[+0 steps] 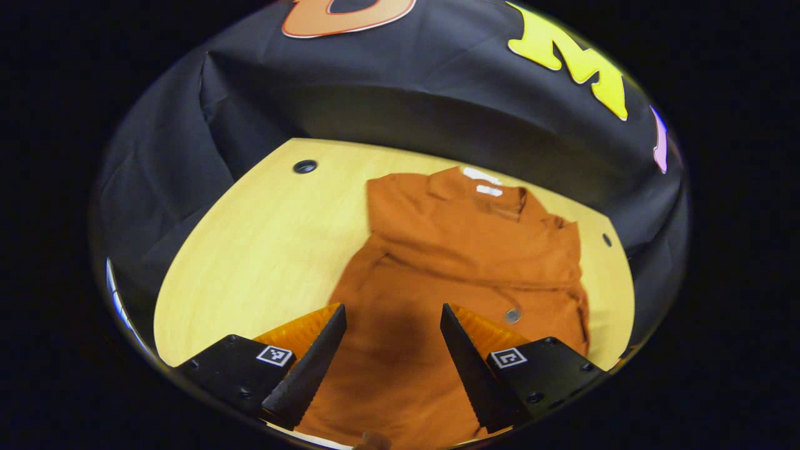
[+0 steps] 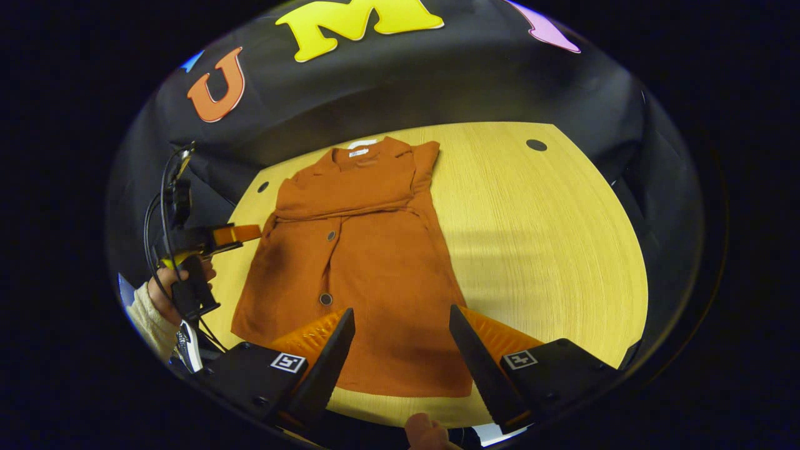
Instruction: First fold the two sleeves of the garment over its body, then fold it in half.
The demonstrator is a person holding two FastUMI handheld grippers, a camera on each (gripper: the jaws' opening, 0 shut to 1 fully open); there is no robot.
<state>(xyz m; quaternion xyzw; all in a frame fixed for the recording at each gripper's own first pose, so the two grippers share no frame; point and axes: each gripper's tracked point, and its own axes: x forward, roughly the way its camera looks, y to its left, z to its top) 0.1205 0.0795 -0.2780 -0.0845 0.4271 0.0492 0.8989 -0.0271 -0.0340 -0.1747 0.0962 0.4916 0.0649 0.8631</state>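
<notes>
A rust-orange buttoned garment [image 2: 356, 250] lies flat on the wooden table [image 2: 550, 250], collar toward the back wall. Both sleeves are folded across its chest. In the left gripper view the garment [image 1: 450, 262] reaches from the collar down to between my fingers. My left gripper [image 1: 392, 362] hovers open above the lower body of the garment with nothing held. My right gripper [image 2: 400, 362] is open above the hem near the front edge. The left gripper [image 2: 240, 234], held by a hand, also appears in the right gripper view, beside the garment's left edge.
Small round holes [image 2: 536, 145] sit in the tabletop near the back corners. Bare wood lies to the right of the garment in the right gripper view. A hand and light sleeve [image 2: 153, 306] hold the left gripper at the table's left side. Black cloth walls surround the table.
</notes>
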